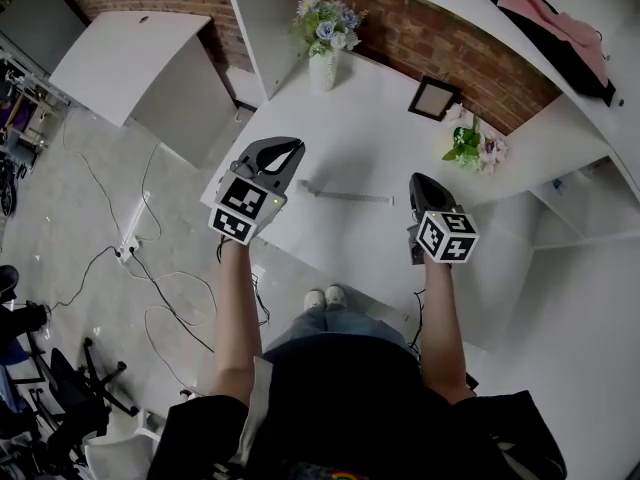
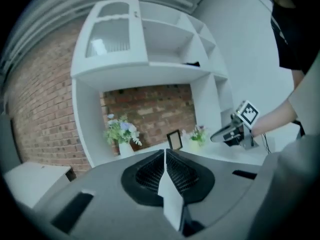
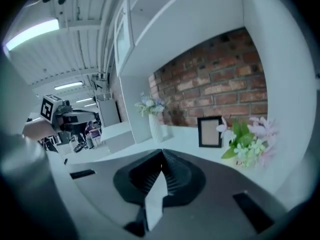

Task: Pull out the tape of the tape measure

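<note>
The grey left gripper (image 1: 292, 150) and the dark right gripper (image 1: 416, 182) were held over the white tabletop (image 1: 370, 138), at centre-left and centre-right of the head view. Each gripper's own view showed its jaws pressed together with nothing between them. The small greyish tape measure (image 1: 304, 186) lay on the tabletop between the two, a pale strip of tape (image 1: 350, 196) stretched toward the right. A white vase of flowers (image 1: 322, 43) stood at upper centre.
</note>
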A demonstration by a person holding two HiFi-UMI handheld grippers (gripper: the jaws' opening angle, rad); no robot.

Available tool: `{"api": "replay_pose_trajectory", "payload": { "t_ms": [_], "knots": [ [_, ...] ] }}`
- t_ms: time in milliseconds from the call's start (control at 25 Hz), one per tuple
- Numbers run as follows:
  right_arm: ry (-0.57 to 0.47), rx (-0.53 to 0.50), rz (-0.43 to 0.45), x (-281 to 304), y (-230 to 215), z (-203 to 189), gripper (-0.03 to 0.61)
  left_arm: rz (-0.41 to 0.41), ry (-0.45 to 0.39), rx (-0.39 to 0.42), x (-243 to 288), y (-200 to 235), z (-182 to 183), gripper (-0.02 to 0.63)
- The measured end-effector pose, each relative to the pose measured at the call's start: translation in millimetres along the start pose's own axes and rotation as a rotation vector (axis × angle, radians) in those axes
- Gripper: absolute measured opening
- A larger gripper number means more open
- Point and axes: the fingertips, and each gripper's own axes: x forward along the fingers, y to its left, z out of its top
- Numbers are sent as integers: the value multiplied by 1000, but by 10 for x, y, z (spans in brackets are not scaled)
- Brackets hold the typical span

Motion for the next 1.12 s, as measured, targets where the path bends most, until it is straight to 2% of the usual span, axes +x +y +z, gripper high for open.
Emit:
{"api": "replay_pose_trajectory", "payload": {
  "t_ms": [160, 280, 400, 680, 1120],
  "knots": [
    [-179, -61, -26, -276, 130, 399, -2, 161, -229, -203, -309, 188, 243, 15],
    [-270, -91, -48, -487, 199, 585, -2, 250, -340, -274, -530, 237, 315, 11],
    [-344, -113, -77, -690, 262, 693, -3, 309, -404, -313, -712, 203, 291, 10],
    [-385, -120, -89, -922, 374, 692, -3, 322, -381, -299, -831, -44, 144, 9],
    [-390, -128, -79, -1004, 479, 664, -3, 334, -377, -258, -956, -122, 183, 9]
  ]
}}
